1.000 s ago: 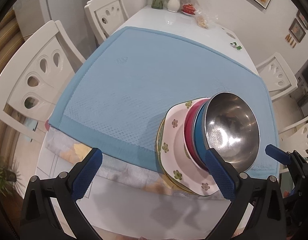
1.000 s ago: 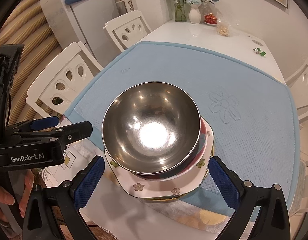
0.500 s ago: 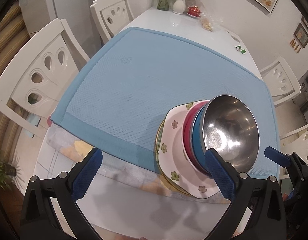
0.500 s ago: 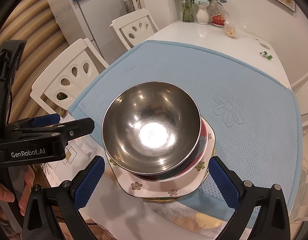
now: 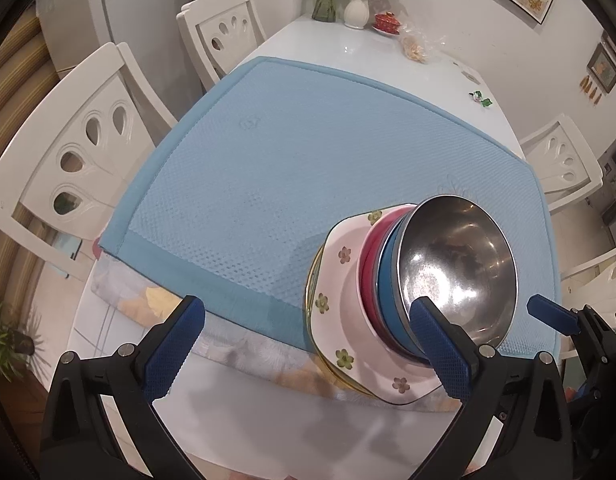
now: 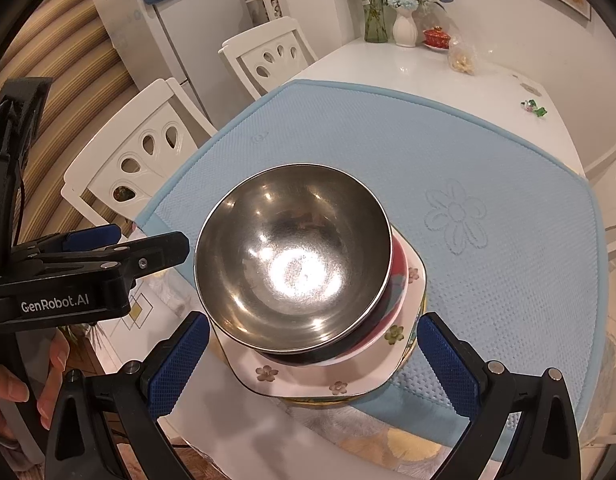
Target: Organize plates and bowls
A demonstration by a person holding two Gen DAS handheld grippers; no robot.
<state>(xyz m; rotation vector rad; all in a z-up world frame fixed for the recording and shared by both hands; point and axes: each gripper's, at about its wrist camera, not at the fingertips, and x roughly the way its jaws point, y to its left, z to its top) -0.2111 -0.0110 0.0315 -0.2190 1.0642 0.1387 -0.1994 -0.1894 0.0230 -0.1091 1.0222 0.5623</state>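
One stack stands at the near edge of the blue mat (image 5: 291,184): a steel bowl (image 5: 460,264) (image 6: 291,256) on top, nested in a blue bowl (image 5: 388,288) and a red bowl (image 5: 368,256), all on a white flowered square plate (image 5: 340,304) (image 6: 404,356) with a yellow-rimmed plate under it. My left gripper (image 5: 308,344) hangs open, the stack lying behind its right finger (image 5: 440,344). My right gripper (image 6: 312,360) is open above the stack, with one finger (image 6: 179,360) off each side, touching nothing. The left gripper (image 6: 119,244) also shows at the left of the right wrist view.
White chairs (image 5: 75,152) (image 5: 564,160) stand along both sides of the white table (image 5: 348,52). At its far end are a flower vase (image 5: 356,8), a red lidded cup (image 5: 386,22), a snack bag (image 5: 416,46) and a small green item (image 5: 482,98). A hand (image 6: 11,384) holds the left gripper.
Both grippers have drawn back and up a little from the table; more of the far table and room shows. The stack has not moved and both grippers stay open.
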